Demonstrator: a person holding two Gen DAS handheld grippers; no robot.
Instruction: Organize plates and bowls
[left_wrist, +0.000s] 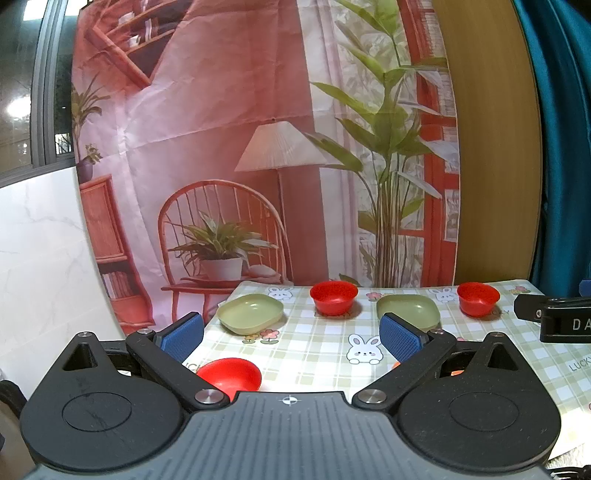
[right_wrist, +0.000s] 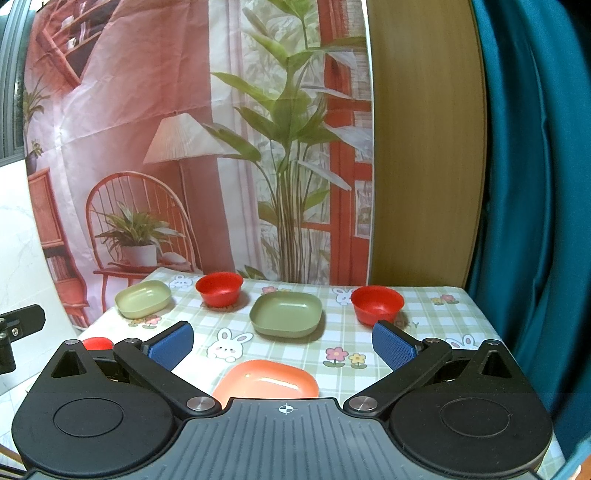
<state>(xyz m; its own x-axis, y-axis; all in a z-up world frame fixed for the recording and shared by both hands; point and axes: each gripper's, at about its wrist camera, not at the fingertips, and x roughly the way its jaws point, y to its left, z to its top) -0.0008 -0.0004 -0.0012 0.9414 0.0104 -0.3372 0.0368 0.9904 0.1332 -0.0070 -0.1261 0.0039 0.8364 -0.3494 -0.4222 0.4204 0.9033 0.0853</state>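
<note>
Presently both hand-held grippers, left (left_wrist: 291, 338) and right (right_wrist: 282, 343), are hovering wide open, empty, likely lining up on the orange plastic plate (right_wrist: 266, 380) just ahead for stacking.

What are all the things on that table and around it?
Red bowls: three; far middle, far right, near left.
Green plates: two; far left, centre.
Orange plate: one, nearest, in front of the right hand-held gripper.
Tablecloth: one, green check with rabbits and flowers, covers the table.
Backdrop: one, pink, printed with a room scene, behind the table.
Curtain: one, teal, at right.
Left hand-held gripper: black, blue pads, open, holding nothing.
Right hand-held gripper: same, open, holding nothing.
</note>
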